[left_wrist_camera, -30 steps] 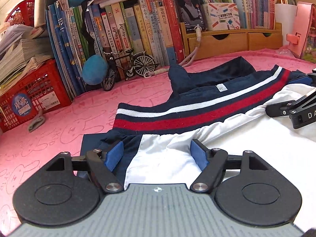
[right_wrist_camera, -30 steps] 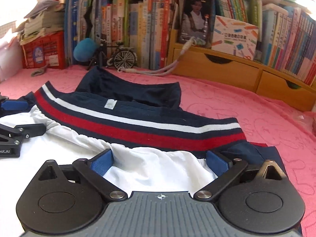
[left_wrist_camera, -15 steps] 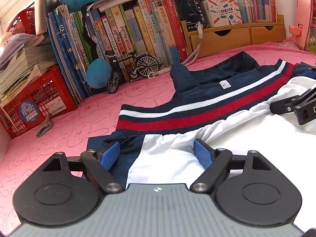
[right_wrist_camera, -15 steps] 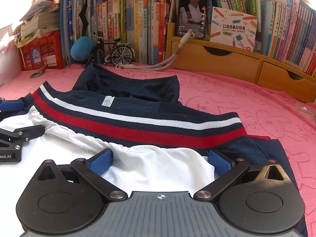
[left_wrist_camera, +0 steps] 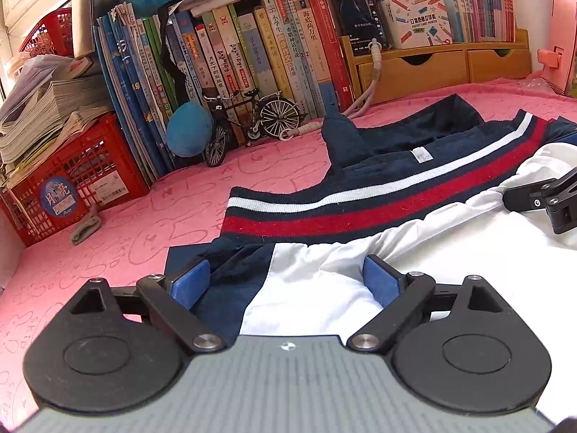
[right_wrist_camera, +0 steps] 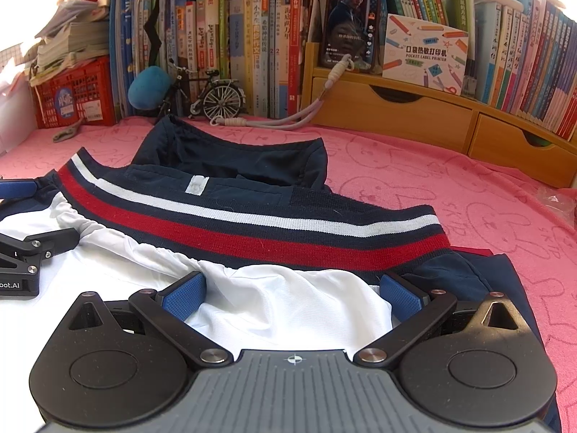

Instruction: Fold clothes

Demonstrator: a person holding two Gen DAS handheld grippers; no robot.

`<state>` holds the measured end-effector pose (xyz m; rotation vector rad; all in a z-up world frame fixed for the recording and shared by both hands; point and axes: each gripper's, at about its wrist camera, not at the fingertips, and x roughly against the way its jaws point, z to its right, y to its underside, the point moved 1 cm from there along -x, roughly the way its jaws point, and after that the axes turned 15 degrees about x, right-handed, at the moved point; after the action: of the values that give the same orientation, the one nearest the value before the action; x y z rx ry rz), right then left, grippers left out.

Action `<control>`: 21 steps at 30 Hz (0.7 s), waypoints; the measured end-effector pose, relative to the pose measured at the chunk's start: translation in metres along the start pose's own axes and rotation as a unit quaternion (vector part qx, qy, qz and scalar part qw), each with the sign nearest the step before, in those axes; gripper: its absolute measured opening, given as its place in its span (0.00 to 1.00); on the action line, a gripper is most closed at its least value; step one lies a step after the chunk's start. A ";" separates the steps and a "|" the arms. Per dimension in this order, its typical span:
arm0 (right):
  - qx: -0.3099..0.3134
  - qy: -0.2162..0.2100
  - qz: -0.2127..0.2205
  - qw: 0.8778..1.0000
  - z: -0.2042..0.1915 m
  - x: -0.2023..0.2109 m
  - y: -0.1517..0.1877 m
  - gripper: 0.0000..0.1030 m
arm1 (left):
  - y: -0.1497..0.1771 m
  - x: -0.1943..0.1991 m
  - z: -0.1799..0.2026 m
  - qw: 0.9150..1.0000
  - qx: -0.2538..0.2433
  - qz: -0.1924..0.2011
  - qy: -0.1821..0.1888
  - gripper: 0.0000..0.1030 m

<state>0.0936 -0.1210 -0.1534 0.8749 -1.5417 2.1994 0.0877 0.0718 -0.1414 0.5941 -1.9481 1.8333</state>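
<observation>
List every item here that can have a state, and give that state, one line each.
Left gripper: open, fingers straddling the garment's edge.
Right gripper: open, over the white fabric.
Garment: lying flat on the pink cover, partly folded, striped band showing.
Phone: screen on, propped upright, cable plugged in.
Wooden drawers: shut.
Model bicycle: standing upright.
Red crate: loaded with stacked papers.

We hold our left gripper (left_wrist_camera: 286,279) low and level, blue pads spread wide apart. Our right gripper (right_wrist_camera: 293,294) sits just beside it, to its right, jaws equally wide.
</observation>
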 end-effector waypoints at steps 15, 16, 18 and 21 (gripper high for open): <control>-0.042 0.064 -0.028 0.997 0.082 0.020 0.036 1.00 | -0.005 -0.008 -0.081 0.993 0.100 -0.010 -0.058 1.00; -0.087 0.043 -0.036 0.995 0.095 0.020 0.040 1.00 | -0.004 -0.003 -0.076 0.994 0.078 0.004 -0.074 1.00; -0.148 0.029 -0.031 0.988 0.105 0.025 0.044 1.00 | -0.004 0.008 -0.067 0.994 0.040 0.032 -0.097 0.96; -0.182 0.033 0.000 0.983 0.099 0.044 0.044 0.97 | -0.006 0.037 -0.058 0.995 0.043 0.063 -0.064 0.91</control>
<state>0.0643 -0.2324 -0.1343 0.6787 -1.8301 1.8379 0.0608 0.1283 -0.1122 0.6428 -2.0393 2.0102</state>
